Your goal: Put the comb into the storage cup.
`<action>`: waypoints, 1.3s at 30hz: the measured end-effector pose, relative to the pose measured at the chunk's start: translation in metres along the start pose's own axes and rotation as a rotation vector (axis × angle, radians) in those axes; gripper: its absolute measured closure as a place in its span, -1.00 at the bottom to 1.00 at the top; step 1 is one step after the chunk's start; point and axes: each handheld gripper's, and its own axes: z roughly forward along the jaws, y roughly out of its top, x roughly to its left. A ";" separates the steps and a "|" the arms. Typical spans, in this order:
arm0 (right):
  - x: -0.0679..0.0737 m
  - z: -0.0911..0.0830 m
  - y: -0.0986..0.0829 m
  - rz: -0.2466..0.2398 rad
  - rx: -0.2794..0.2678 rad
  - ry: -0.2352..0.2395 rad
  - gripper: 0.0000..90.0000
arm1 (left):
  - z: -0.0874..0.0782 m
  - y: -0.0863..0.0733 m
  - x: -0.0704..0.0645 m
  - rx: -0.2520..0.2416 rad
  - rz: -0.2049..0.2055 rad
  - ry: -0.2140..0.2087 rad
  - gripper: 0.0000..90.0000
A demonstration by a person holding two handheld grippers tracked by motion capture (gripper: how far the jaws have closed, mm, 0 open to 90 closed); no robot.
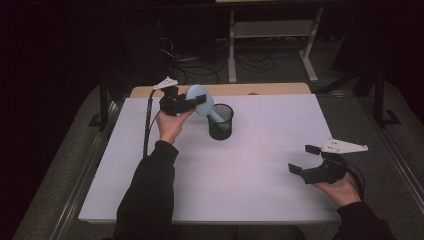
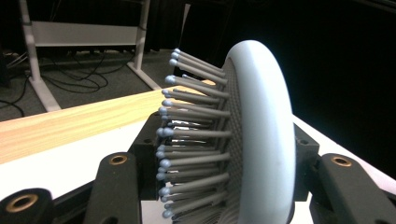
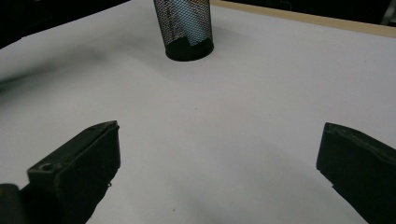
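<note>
While clamped, hairbrush between left fingers, seemingly.

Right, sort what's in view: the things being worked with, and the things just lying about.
In use:
- light blue hairbrush, handle in the cup
- black mesh cup
- left gripper, jaws shut on the brush head

Lying about:
- right gripper, open
- white table frame
- floor cables

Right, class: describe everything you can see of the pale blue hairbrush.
The hairbrush looks like pale blue plastic, with a rounded oval head and a grey pad of ball-tipped bristles. The left gripper is shut on its head, jaws pressing either side. It tilts, head up and to the left, with its handle slanting down into the black mesh cup on the white table.
</note>
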 end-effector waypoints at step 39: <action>-0.001 0.001 -0.002 -0.008 0.015 -0.004 -1.00 | -0.034 0.002 -0.004 0.101 0.103 -0.063 -1.00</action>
